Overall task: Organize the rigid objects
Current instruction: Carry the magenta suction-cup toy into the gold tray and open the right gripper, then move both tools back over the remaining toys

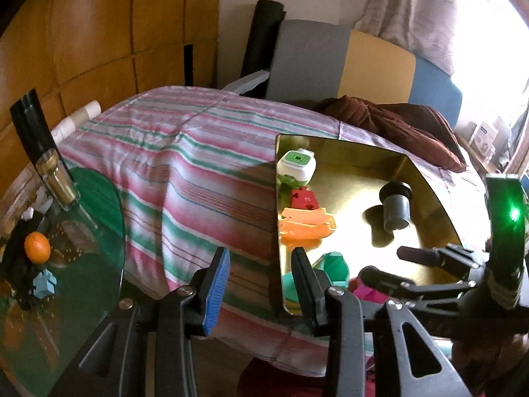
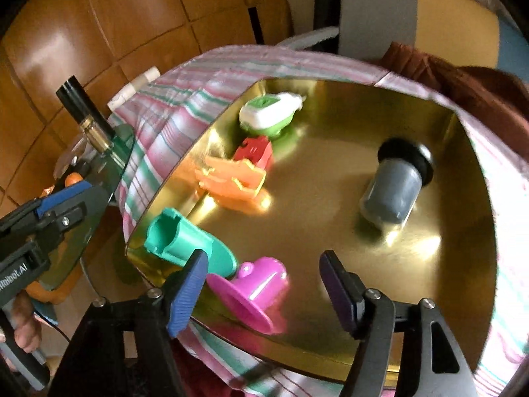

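A gold tray (image 2: 330, 125) on the striped cloth holds a green-and-white toy (image 2: 267, 112), a red piece (image 2: 254, 152), an orange piece (image 2: 231, 182), a teal piece (image 2: 185, 241), a pink piece (image 2: 254, 284) and a grey cylinder with a black cap (image 2: 393, 192). My right gripper (image 2: 264, 294) hangs over the tray's near edge, open. The pink piece lies between its pads, which do not touch it. My left gripper (image 1: 261, 281) is open over the cloth just left of the tray (image 1: 357, 172), with nothing between its fingers. The right gripper (image 1: 390, 264) shows at the tray's near right.
The striped cloth (image 1: 185, 165) covers the surface under the tray. A green glass table (image 1: 99, 218) at the left carries a black-and-gold bottle (image 1: 43, 152), an orange ball (image 1: 37, 247) and a light blue piece (image 1: 44, 284). Brown fabric (image 1: 396, 122) lies behind the tray.
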Motion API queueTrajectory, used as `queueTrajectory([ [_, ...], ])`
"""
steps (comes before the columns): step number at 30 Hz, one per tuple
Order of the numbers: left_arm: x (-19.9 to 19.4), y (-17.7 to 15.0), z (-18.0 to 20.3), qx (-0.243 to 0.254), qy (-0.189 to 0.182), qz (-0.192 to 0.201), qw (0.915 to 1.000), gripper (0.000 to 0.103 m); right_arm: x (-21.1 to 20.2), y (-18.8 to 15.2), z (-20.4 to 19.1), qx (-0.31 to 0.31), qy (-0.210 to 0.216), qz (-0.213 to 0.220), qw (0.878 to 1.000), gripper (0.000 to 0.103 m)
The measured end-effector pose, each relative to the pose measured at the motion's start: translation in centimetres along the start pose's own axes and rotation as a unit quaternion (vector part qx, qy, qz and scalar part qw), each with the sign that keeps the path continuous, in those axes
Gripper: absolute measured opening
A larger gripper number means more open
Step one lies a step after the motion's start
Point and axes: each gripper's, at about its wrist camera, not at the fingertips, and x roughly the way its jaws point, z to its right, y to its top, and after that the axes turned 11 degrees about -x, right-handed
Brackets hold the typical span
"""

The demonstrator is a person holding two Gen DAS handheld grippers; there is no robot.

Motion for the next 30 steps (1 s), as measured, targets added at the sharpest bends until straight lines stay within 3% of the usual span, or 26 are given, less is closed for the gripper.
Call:
queueTrajectory([
  [17, -1.1, -0.4, 3.1, 0.040, -0.016, 0.002, 0.9991, 0.039, -7.5, -1.1, 5.2, 0.034, -0.070, 0.065, 0.995, 0.074],
  [26, -1.3, -0.8, 6.3, 0.076, -0.031, -0.004, 0.9966, 0.039, -12.5, -3.4, 11.3, 0.074, -0.139, 0.082, 0.984, 0.075],
  [30, -1.3, -0.8, 7.9, 0.095, -0.042, -0.009, 0.9945, 0.039, -15.4, -5.2, 15.6, 0.106, -0.186, 0.085, 0.973, 0.079],
])
